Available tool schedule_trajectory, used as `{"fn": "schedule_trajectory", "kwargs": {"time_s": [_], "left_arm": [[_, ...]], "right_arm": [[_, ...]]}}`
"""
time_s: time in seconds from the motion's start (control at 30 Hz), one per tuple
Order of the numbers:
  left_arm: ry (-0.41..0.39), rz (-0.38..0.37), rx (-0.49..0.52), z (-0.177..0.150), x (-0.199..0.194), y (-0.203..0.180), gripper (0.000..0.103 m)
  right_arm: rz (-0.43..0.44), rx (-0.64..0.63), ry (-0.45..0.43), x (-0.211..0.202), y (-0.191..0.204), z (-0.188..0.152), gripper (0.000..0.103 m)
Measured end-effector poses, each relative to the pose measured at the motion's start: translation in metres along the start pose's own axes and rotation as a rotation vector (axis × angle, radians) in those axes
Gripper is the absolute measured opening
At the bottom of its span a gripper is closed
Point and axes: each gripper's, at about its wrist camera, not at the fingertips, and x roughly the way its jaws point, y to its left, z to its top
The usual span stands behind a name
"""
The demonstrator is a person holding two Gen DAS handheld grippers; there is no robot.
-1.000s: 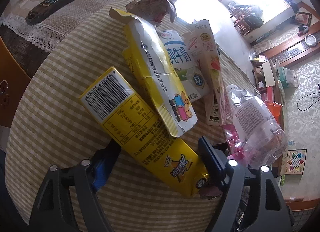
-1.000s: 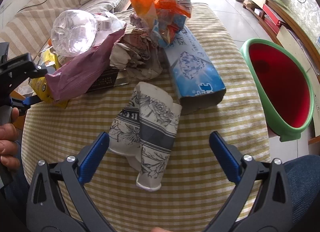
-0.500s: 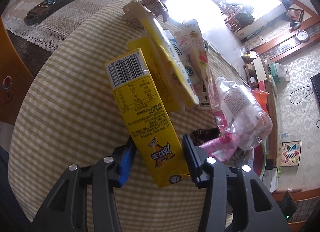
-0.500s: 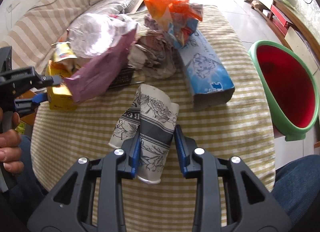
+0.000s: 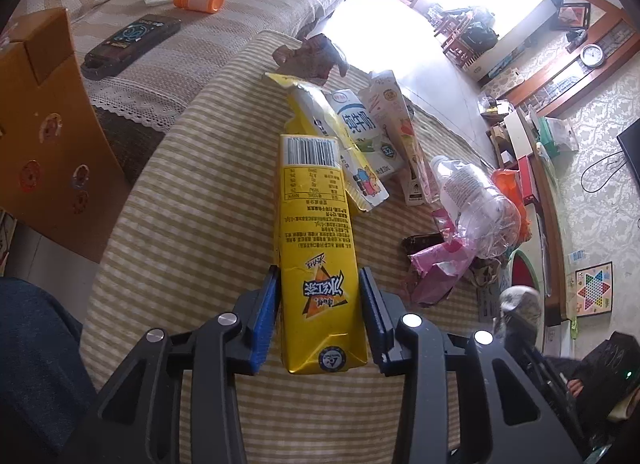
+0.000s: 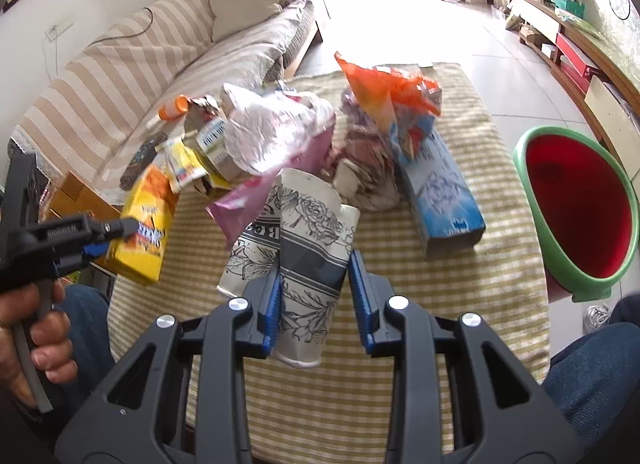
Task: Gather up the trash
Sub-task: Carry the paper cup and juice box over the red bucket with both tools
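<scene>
Litter heap (image 6: 280, 136) mid-table, left tool (image 5: 318, 314) closing onto yellow carton (image 5: 316, 248), right tool (image 6: 314, 298) clamping paper cup (image 6: 308, 248), red bin (image 6: 580, 208) beside.

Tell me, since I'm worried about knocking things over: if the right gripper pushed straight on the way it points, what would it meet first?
Probably the pink wrapper just beyond the held paper cup; depth is unclear.

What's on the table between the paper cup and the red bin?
In the right wrist view, the blue box lies between the paper cup and the red bin; past the box, only bare striped tablecloth reaches the table's edge.
</scene>
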Motion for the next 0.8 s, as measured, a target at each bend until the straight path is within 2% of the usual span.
{"fn": "schedule_trajectory", "kwargs": {"time_s": [0.17,0.37,0.8], "left_arm": [[-0.045,0.024,0.044,-0.008,-0.022,0.006,0.036],[-0.098,0.032,0.083,-0.008,-0.044,-0.002,0.036],[-0.186,-0.017,0.203,0.003,-0.068,-0.044,0.036]], "right_arm": [[0.01,0.0,-0.046,-0.013,0.003,0.009,0.03],[0.019,0.01,-0.06,-0.016,-0.001,0.013,0.03],[0.01,0.019,-0.126,-0.028,-0.01,0.024,0.03]]}}
